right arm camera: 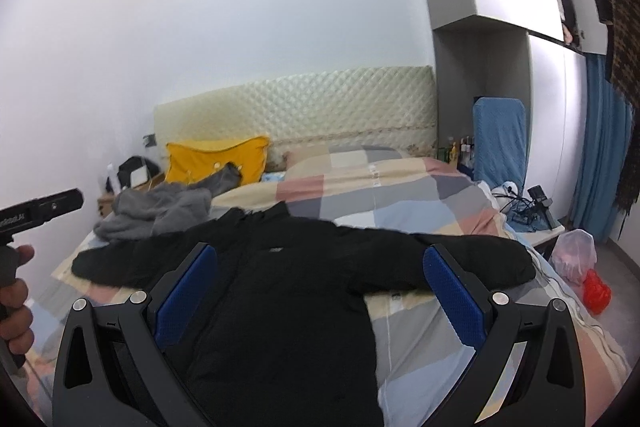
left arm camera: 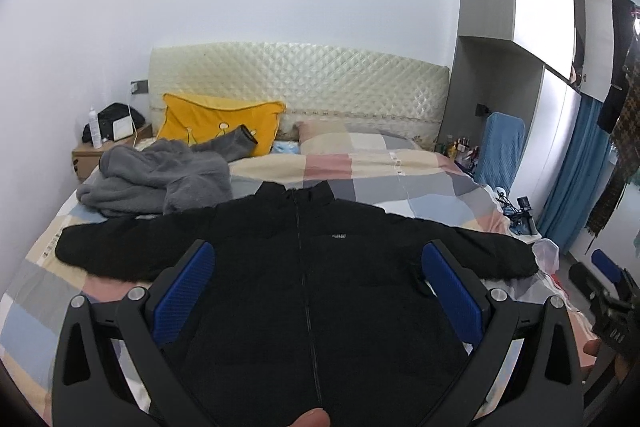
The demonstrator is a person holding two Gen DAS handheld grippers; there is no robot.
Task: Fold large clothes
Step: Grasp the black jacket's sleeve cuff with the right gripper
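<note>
**Black jacket spread flat, both tools hanging open above it**

The black jacket (left arm camera: 304,267) is lying front-up on the bed (left arm camera: 360,167), zipped, collar pointing toward the headboard (left arm camera: 300,83) and both sleeves stretched out to the sides. In the left wrist view it is filling the centre and lower half of the frame, with one sleeve reaching toward the left edge and the other toward the right. Laid out this way, it is probably being readied for a first fold, since flat sleeves and a straight zip line make the sides easy to bring in evenly.

The left tool (left arm camera: 318,267) is standing wide open with nothing between its blue pads (left arm camera: 184,291), and it is hanging over the jacket's chest, roughly astride the zip line. The right tool (right arm camera: 320,267) is also spread wide and gripping nothing; in its own view the jacket body is sitting in the lower centre, and the right-side sleeve is running across just beyond the right-hand pad, toward the bed's edge. Neither tool appears to be touching the cloth, though how high each is hovering cannot be judged.

Further out, a grey fleece garment (left arm camera: 160,179) is lying crumpled at the upper left of the jacket, close to the left-side sleeve, with a yellow pillow (left arm camera: 216,123) behind it against the headboard. A hand (right arm camera: 16,299) gripping the other tool's handle is showing at the left edge of the right wrist view.
</note>
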